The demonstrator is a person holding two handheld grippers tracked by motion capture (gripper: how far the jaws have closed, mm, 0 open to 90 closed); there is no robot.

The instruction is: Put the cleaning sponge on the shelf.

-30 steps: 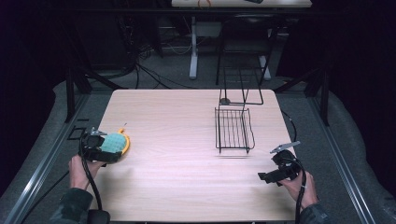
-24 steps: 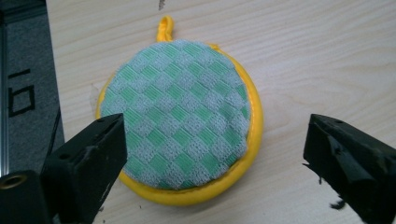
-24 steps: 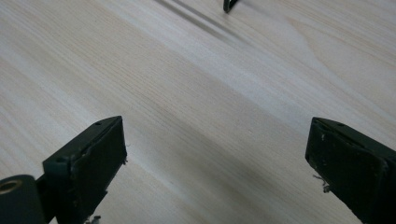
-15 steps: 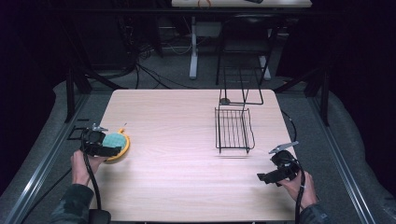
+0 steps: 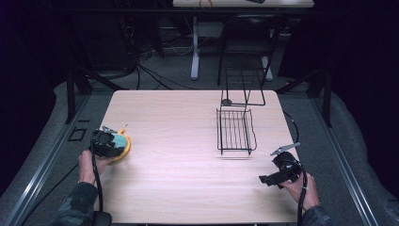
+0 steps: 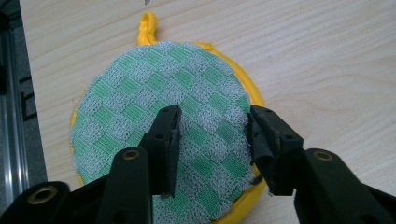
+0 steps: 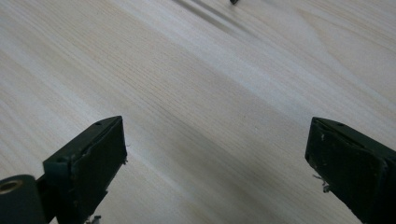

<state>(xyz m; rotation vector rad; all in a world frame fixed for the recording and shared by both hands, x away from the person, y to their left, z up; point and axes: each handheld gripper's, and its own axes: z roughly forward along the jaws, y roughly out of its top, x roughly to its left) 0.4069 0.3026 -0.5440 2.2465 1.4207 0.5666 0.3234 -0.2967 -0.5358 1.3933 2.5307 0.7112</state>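
The round pot holder (image 6: 159, 135), green-and-white checked w/ yellow rim and a yellow loop, lies flat near the left edge of the wooden table (image 5: 188, 188). The left gripper (image 6: 212, 135) is down on it: jaws have just been closing, now part-way in, one pad planted on the checked face, the other at the holder's rim, fabric between them; can't tell if they pinch it yet. In the high view the left gripper (image 5: 109, 143) covers most of the holder (image 5: 124, 147), yellow rim peeking out on the side toward the wire rack.

The black wire rack (image 5: 236, 131) sits well apart from the holder, across the table, w/ a taller wire frame (image 5: 243, 87) just behind it at the far edge. Bare wood between holder and rack, nothing in the way.

The right gripper (image 5: 281, 170) hangs over the near corner, just this side of the rack; jaws spread wide w/ bare tabletop between them in the right gripper view (image 7: 217, 154)
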